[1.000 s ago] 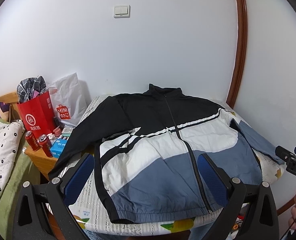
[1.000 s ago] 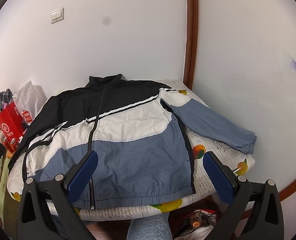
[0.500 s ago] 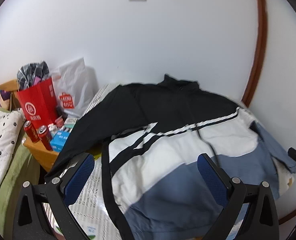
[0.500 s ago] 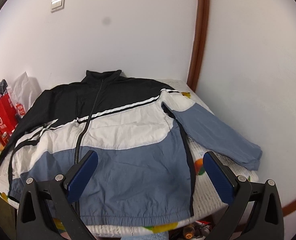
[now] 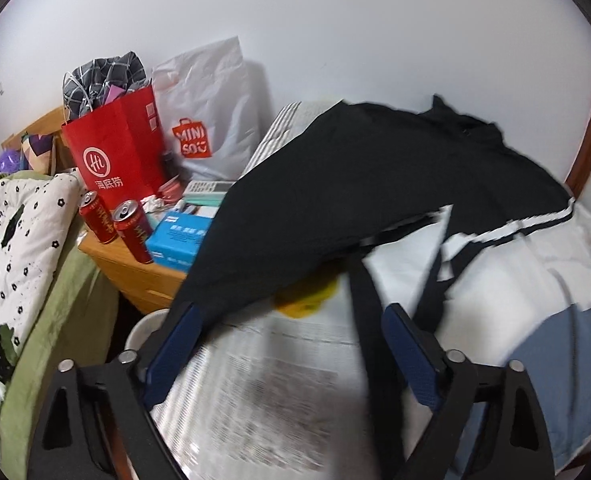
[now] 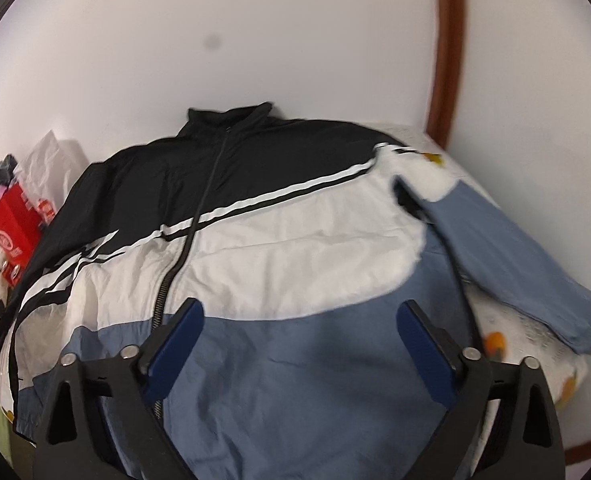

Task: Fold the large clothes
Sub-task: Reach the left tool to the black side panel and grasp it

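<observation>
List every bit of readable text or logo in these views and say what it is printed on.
"MINISO": white plastic bag, on its orange logo.
"Hi": red paper bag, in a white circle; the Chinese characters beneath are too small to read reliably.
Red cans: gold lettering, unreadable.
Blue box: white print, blurred.
Jacket: no text visible.

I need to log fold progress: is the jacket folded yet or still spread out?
Spread out. The jacket lies flat, front up and zipped, with the blue sleeve extended sideways; no part is folded over.
</observation>
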The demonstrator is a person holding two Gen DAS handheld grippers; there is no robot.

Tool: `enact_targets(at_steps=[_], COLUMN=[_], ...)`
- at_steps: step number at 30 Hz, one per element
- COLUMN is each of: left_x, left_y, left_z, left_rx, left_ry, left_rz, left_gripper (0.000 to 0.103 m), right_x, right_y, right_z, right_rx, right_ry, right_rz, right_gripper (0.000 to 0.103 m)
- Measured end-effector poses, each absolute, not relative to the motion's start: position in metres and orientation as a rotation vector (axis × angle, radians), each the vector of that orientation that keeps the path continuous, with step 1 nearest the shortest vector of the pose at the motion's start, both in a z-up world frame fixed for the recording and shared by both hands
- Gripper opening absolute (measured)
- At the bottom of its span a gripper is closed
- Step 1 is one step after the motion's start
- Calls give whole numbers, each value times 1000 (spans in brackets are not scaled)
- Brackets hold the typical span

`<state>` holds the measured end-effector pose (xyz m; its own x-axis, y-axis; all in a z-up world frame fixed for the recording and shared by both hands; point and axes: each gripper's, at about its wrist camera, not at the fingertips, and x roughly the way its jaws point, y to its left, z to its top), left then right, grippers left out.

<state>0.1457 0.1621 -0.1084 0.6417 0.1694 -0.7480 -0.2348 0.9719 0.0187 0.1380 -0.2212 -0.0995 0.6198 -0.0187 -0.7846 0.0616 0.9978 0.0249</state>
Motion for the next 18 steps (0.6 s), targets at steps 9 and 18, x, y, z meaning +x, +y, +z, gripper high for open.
enact_targets(at_steps=[9,18], left_x=[171,186], left_y=[195,208], left_z=[-142,-150], left_rx=[-73,-72], left_ry=[916,889], left_rz=[254,333], left_gripper=[71,33], right_x=[166,176], right_y=[-194,-198], right_z=[-127,-130], right_rx=[6,10], right_ry=[969,984], right_rz=[-14,-26], right_gripper=[93,93])
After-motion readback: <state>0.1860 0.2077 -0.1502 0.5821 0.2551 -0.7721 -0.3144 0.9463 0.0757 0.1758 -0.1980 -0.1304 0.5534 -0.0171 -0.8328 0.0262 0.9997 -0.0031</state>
